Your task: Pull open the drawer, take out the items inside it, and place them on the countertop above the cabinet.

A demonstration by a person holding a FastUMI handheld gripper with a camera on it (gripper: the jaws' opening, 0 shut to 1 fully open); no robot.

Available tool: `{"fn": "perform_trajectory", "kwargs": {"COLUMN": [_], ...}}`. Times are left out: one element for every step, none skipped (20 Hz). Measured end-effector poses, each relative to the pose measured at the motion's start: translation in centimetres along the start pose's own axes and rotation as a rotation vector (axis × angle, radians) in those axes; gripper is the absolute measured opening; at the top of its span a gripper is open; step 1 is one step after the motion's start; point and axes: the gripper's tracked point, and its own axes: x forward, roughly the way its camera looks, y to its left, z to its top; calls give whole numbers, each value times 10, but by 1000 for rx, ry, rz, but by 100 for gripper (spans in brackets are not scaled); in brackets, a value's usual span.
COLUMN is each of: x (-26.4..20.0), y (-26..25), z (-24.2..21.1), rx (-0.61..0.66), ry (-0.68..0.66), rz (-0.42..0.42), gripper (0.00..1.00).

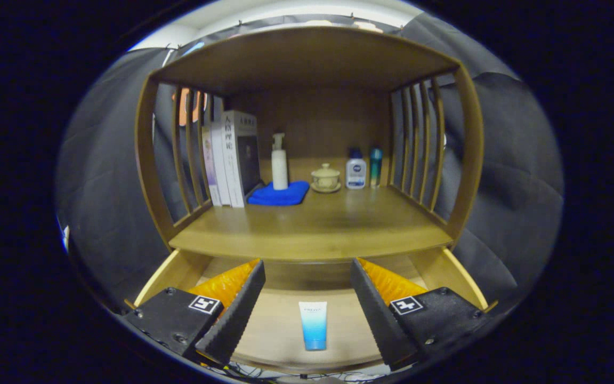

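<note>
The wooden drawer (171,269) stands pulled out below the countertop (317,226) of the cabinet. A white and blue tube (313,324) lies flat on the drawer's floor, its cap end toward me. My gripper (307,312) hovers above the open drawer with its fingers spread wide. The tube lies between the two fingers and below them, touching neither. Nothing is held.
At the back of the countertop stand several books (231,157), a white pump bottle (279,162) on a blue cloth (280,194), a lidded cup on a saucer (326,178), and two small bottles (363,168). Slatted sides and a wooden top (307,58) enclose the countertop.
</note>
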Motion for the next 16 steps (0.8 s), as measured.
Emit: {"fn": "perform_trajectory", "kwargs": {"x": [10,19,25,29,35,40,44,47,49,47,48,47,45,45,45,45], "y": [-2,-1,-1,0,4,5,6,8,6,5,2,-2,-5,-3,-3,-5], "z": [-10,-22,-34,-48,-63,-76,-91,-99,-108,-109,-112,-114,-119,-124,-126,-129], "rx": [11,31,57,77,105,131,152,162,149,142,118,81,56,57,54,53], "ry": [58,125,200,281,362,429,503,540,576,602,618,643,674,706,733,746], "rz": [0,2,-7,-11,-1,-4,-7,-9,-23,-30,-48,-68,-80,-82,-85,-93], "gripper": [100,100,100,100,100,100,97,96,96,95,95,95,94,94,95,95]}}
